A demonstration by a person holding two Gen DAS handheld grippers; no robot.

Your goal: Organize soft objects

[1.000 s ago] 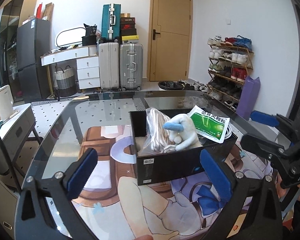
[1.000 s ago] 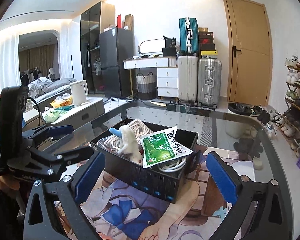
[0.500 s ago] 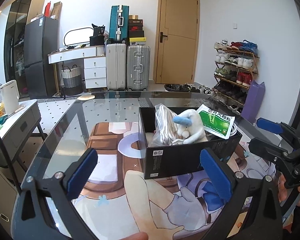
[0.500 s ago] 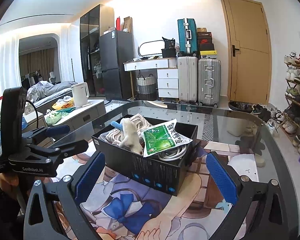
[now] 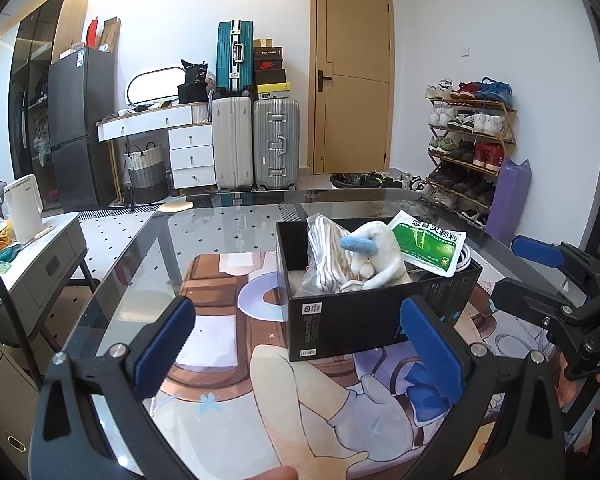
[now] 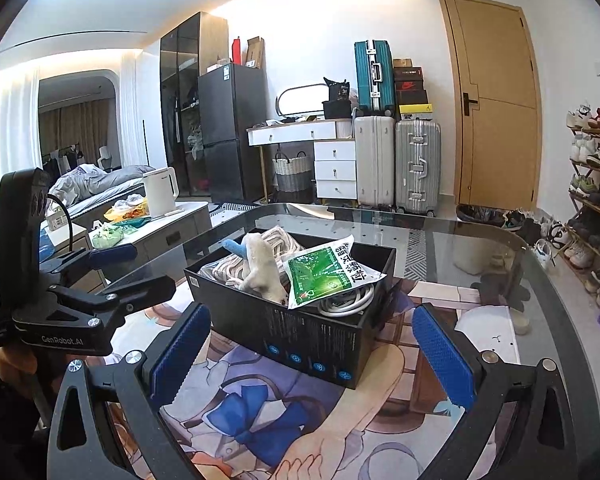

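A black box (image 5: 364,320) (image 6: 300,340) stands on the glass table. In it lie a white plush toy with a blue horn (image 5: 374,254) (image 6: 260,266), a clear bag of white rope (image 5: 326,256) (image 6: 228,270), a green sachet (image 5: 430,246) (image 6: 328,270) and a coiled white cable (image 6: 346,302). My left gripper (image 5: 296,354) is open and empty, in front of the box's left corner. My right gripper (image 6: 310,354) is open and empty, in front of the box's near side. Each gripper shows in the other's view, the right one (image 5: 540,276) and the left one (image 6: 112,276) beside the box.
The glass table (image 5: 220,232) has an illustrated mat (image 5: 228,344) under the box. A side cabinet with a white kettle (image 5: 22,208) stands to the left. Suitcases (image 5: 256,144), a door and a shoe rack (image 5: 468,148) are at the back.
Both grippers have pulled back and risen a little from the box, so it looks smaller and further. The left view has swung left. Both stay open and empty.
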